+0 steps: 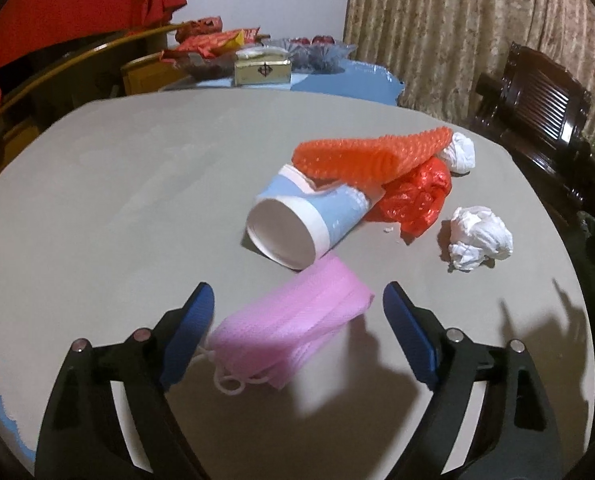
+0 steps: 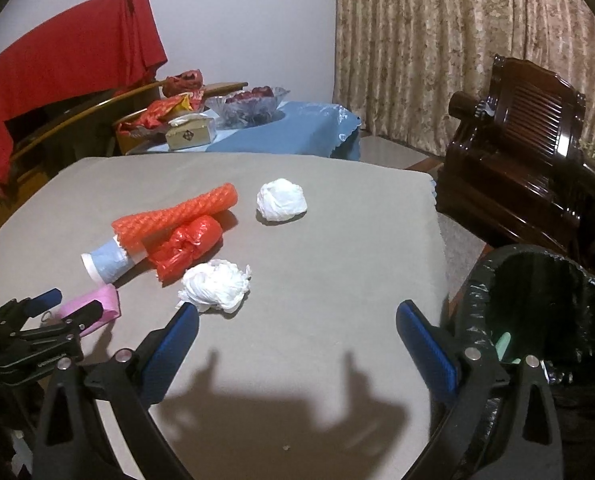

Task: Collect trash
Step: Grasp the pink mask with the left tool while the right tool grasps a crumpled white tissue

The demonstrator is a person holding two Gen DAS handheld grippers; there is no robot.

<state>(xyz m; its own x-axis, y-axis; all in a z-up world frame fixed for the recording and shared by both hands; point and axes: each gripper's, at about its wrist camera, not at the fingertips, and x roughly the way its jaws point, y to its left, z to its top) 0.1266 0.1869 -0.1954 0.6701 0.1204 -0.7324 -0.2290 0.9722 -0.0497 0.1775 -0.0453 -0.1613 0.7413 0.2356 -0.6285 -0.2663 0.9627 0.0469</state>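
Observation:
A pink face mask (image 1: pixel 293 320) lies on the grey table (image 1: pixel 117 200), between the fingers of my open left gripper (image 1: pixel 297 300). Beyond it lie a blue and white paper cup (image 1: pixel 297 224) on its side, an orange bubble-wrap roll (image 1: pixel 369 152), a crumpled red plastic bag (image 1: pixel 413 196) and two white paper wads (image 1: pixel 479 238) (image 1: pixel 459 152). My right gripper (image 2: pixel 297 316) is open and empty above the table's near part, with one white wad (image 2: pixel 217 286) just past its left finger. The left gripper (image 2: pixel 53 312) also shows at the left of the right wrist view, around the mask (image 2: pixel 97 304).
A bin with a black liner (image 2: pixel 537 300) stands off the table's right edge. A dark wooden chair (image 2: pixel 529 152) is behind it. A blue-clothed side table (image 2: pixel 281 136) with snacks, a box and a glass bowl is at the back, beside a red cloth (image 2: pixel 65 68).

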